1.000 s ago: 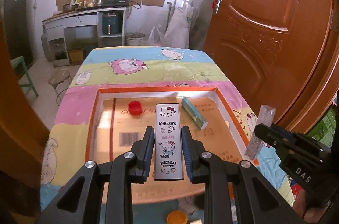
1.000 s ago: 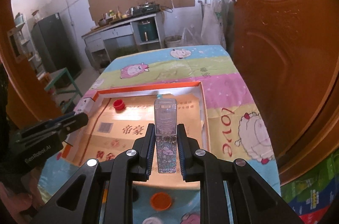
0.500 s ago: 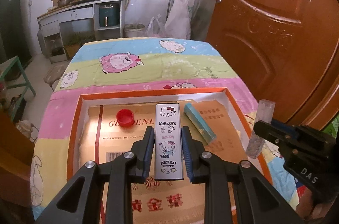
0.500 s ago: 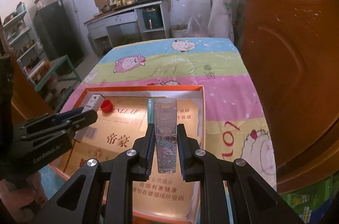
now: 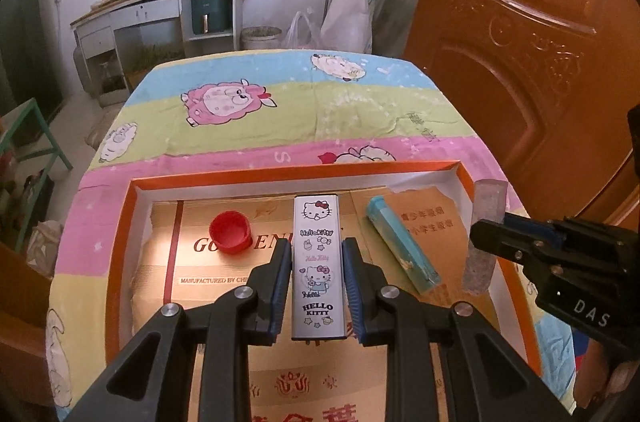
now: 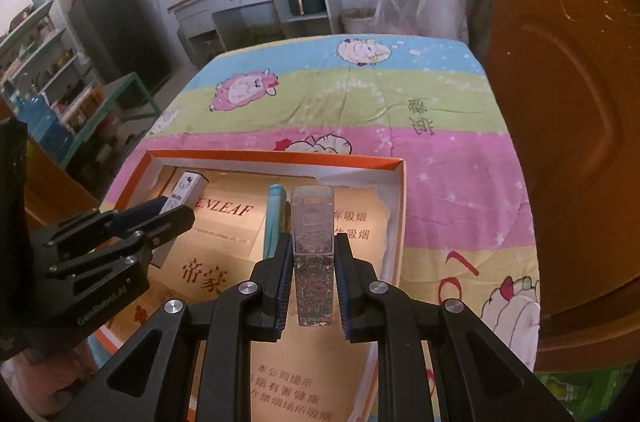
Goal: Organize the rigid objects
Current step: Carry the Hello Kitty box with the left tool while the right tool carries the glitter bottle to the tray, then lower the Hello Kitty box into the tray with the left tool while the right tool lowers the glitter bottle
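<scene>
Holdings: my left gripper (image 5: 316, 286) clamps a white Hello Kitty box (image 5: 319, 262), my right gripper (image 6: 313, 282) a floral-patterned bottle with a clear cap (image 6: 313, 254), both above the orange-rimmed tray (image 5: 120, 222). Lying in that tray: a red bottle cap (image 5: 230, 232) and a light-blue tube (image 5: 402, 249).

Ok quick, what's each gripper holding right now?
Left gripper: closed on the Hello Kitty box.
Right gripper: closed on the clear-capped flowery box.
</scene>
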Demonstrator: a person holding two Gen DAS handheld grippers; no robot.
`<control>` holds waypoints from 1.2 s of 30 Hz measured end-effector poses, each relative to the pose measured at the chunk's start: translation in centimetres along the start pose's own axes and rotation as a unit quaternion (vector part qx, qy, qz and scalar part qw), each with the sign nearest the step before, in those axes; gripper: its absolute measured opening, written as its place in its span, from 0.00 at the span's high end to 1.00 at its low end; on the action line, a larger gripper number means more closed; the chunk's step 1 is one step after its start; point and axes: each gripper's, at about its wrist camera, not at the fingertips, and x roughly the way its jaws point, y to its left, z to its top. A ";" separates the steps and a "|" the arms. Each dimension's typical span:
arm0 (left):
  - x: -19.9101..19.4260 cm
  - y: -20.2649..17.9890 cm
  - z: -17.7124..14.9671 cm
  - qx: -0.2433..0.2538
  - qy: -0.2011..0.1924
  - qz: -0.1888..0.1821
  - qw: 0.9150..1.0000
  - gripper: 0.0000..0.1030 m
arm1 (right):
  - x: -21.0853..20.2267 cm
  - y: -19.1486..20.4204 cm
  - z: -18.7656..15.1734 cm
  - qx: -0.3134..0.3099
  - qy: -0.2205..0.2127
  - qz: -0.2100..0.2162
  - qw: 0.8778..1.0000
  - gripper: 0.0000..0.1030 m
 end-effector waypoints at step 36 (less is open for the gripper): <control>5.4 0.6 0.9 -0.013 0.053 -0.008 0.998 0.73 | 6.1 -1.2 1.0 0.006 0.049 0.001 0.999 0.79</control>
